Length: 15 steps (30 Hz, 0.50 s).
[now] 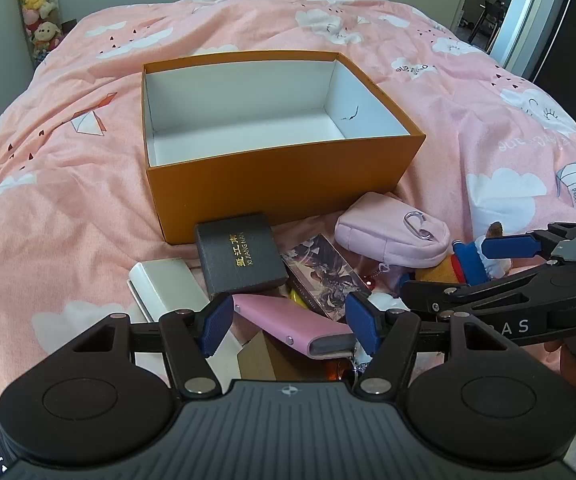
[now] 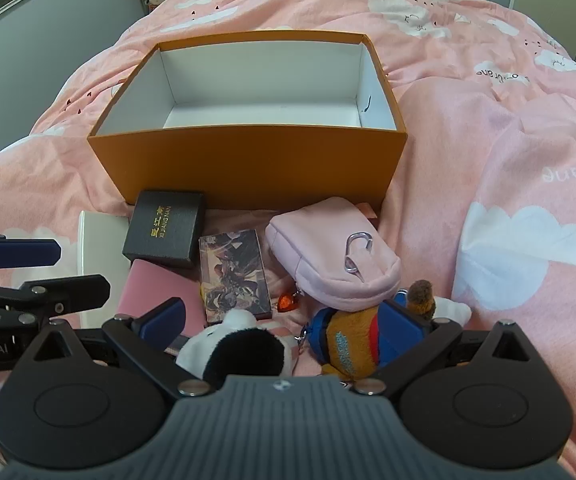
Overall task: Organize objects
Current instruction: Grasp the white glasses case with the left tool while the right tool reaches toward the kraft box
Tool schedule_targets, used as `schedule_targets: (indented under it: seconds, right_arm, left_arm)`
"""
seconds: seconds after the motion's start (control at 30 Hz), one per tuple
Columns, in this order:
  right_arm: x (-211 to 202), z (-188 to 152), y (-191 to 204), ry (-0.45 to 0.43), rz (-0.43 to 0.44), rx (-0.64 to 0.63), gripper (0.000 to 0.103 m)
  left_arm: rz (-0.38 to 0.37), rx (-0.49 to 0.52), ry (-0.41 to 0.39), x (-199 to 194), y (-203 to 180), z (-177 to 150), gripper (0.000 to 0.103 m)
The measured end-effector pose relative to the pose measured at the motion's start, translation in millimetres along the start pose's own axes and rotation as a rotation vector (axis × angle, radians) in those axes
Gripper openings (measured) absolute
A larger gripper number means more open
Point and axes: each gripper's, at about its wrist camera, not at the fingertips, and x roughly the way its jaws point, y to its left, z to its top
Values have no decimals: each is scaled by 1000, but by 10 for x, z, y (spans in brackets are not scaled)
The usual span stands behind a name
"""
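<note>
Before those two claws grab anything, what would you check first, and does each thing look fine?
1. Orange box open, nothing in it: ok.
2. Left gripper open, pink case between its fingers, not pinched: ok.
3. Right gripper open wide, straddling two plush toys, the panda and the bear: not ok if only one is wanted.
4. Grippers close side by side, may bump: cannot tell.
5. Black box leans on the pink case, could slide: not ok.
</note>
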Motion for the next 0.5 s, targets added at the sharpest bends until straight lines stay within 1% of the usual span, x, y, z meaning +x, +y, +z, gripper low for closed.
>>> schedule_targets:
  seconds: [0.07, 0.17, 0.23, 0.37, 0.5]
  right_arm:
    - [0, 3, -2, 0, 0, 1, 102]
    - [5, -6, 5, 2, 0, 2, 102]
    - [10, -11, 6, 5, 2, 4, 102]
    - [10, -8, 6, 7, 3, 3, 102]
    - [13, -8, 8, 12, 3, 2, 102]
  left_arm:
    - [-2, 0, 0, 0, 2, -2, 74]
    - [-14, 0, 11, 10, 6, -2, 66]
    - [-27, -4, 18, 19, 13, -10, 65]
    - [-28, -5, 20, 26, 16, -13, 64]
    - [-48, -19, 30, 46, 47, -14, 60]
